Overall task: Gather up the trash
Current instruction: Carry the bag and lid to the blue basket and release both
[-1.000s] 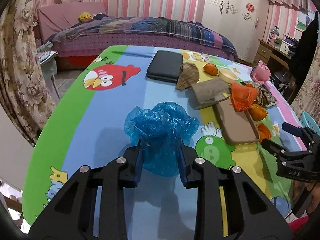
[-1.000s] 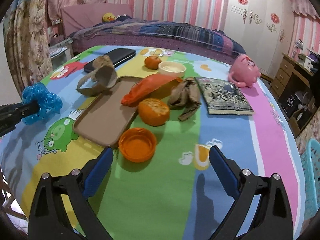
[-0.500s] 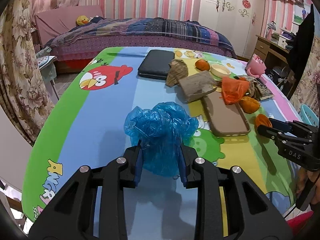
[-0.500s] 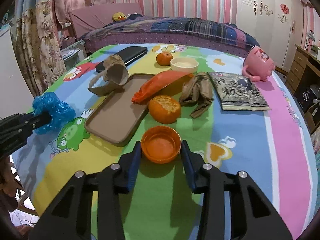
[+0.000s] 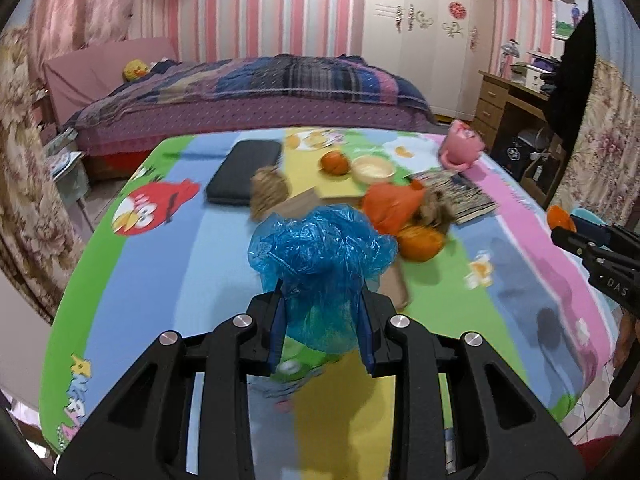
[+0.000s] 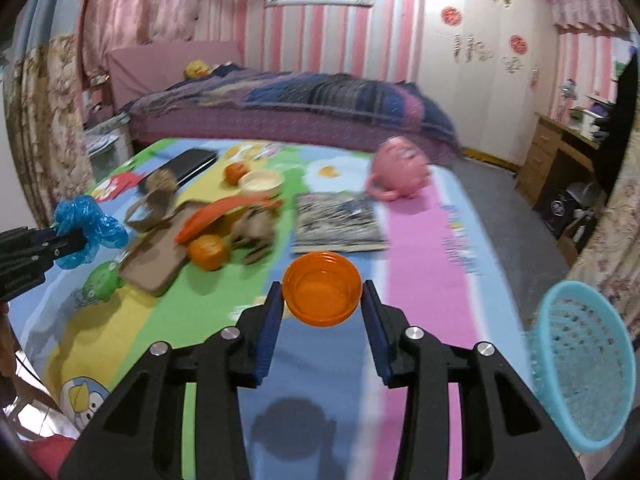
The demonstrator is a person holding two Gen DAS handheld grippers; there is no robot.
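The right tool [image 6: 322, 312] is clenched on our orange cap [image 6: 321, 294] above the tabletop [image 6: 420, 340], the left tool [image 5: 320, 320] on crumpled blue plastic [image 5: 320, 252]; a shallow rim grip could slip before the blue basket [image 6: 584, 372].

A crumpled blue plastic bag [image 5: 320, 256] and a small orange cap [image 6: 322, 288], open side up, are each pinched between gripper pads above the tablecloth, with a light-blue basket [image 6: 584, 364] at the table's right edge.
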